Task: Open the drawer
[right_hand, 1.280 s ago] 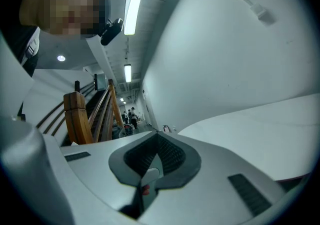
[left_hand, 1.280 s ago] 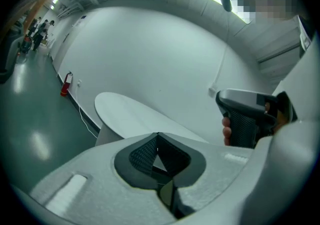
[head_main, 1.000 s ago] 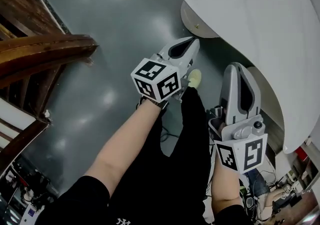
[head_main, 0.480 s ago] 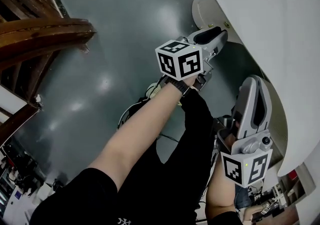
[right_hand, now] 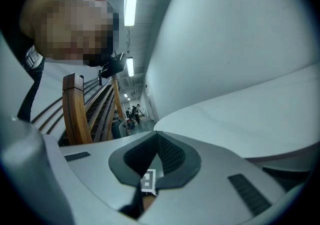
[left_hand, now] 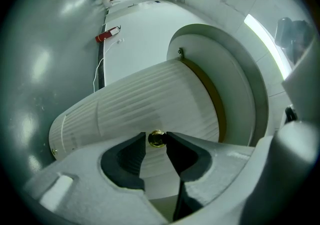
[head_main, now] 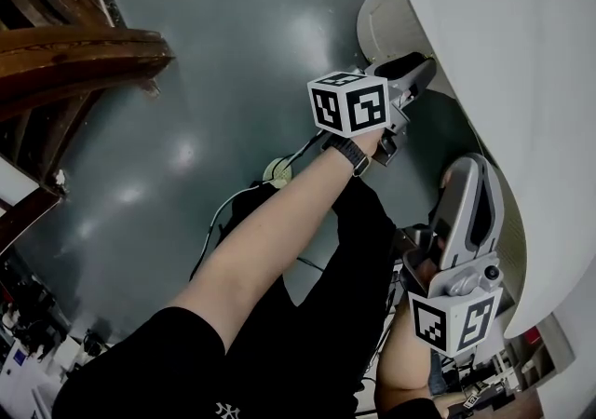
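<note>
Left tongs (head_main: 417,68) are now sitting lower than a second ago and closer to the white ribbed rounded drawer front (left_hand: 150,99), with the forearm reaching out over the glossy grey floor (head_main: 214,35). Their pads are spreading apart, released. The small brass knob (left_hand: 156,139) is showing between the tips and is not being clamped. The drawer front is lying under the edge of the white curved desk (head_main: 503,54), just ahead of these tongs. Right tongs (head_main: 473,170) are hanging nearer the body, beside the desk edge, clenched on nothing.
</note>
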